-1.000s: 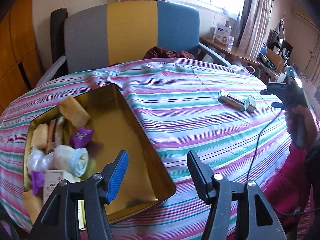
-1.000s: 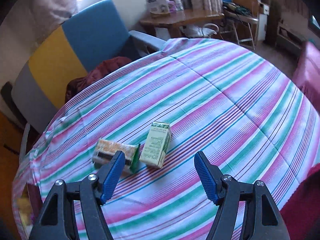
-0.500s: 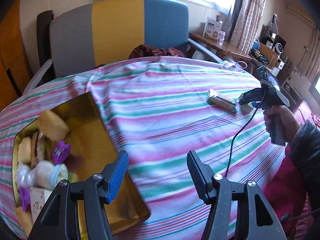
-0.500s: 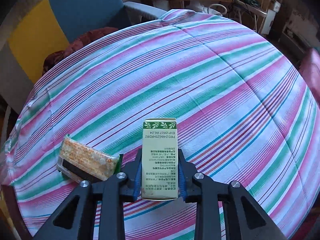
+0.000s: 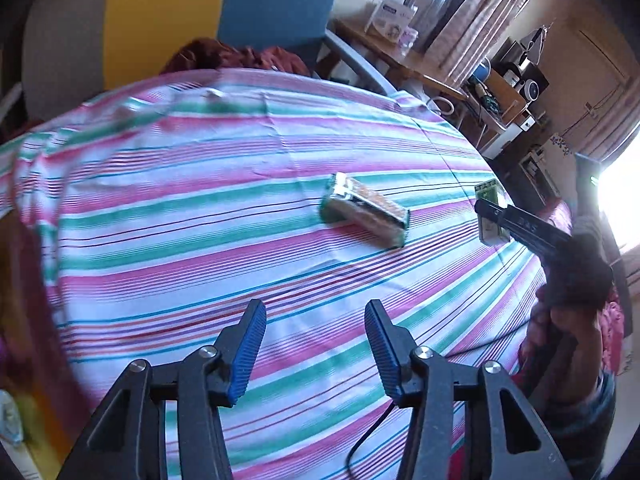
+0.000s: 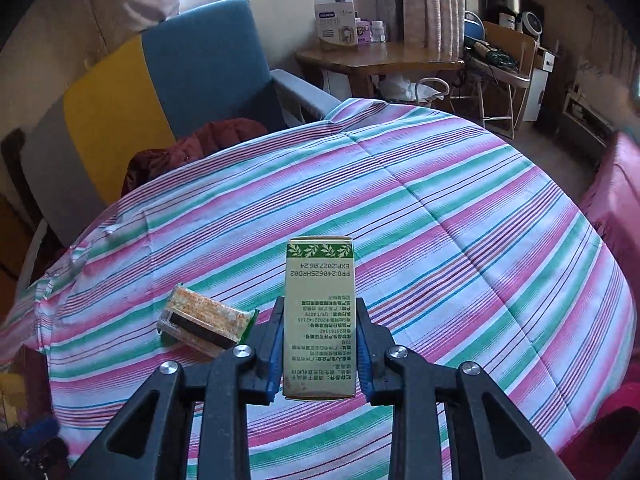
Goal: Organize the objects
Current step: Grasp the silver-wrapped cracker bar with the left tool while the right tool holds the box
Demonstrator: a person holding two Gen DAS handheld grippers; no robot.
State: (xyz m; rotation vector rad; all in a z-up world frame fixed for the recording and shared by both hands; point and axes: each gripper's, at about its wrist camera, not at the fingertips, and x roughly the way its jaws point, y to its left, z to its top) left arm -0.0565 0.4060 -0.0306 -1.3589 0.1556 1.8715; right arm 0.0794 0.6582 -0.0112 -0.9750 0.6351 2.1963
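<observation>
My right gripper (image 6: 320,354) is shut on a small green and cream carton (image 6: 319,312) and holds it above the striped tablecloth (image 6: 460,248). The carton also shows in the left wrist view (image 5: 490,216), held by the right gripper (image 5: 496,216) at the far right. A wrapped snack bar (image 6: 202,322) lies on the cloth just left of the carton; it also shows in the left wrist view (image 5: 366,210). My left gripper (image 5: 316,344) is open and empty above the cloth, well short of the snack bar.
A grey, yellow and blue chair (image 5: 168,12) with a dark red cloth (image 5: 236,56) stands behind the table. A wooden side table (image 6: 376,60) with boxes is at the back. The tin's yellow edge (image 5: 36,420) shows blurred at lower left.
My right gripper closed on the carton and lifted it off the cloth. My left gripper swung right, away from the tin, toward the snack bar.
</observation>
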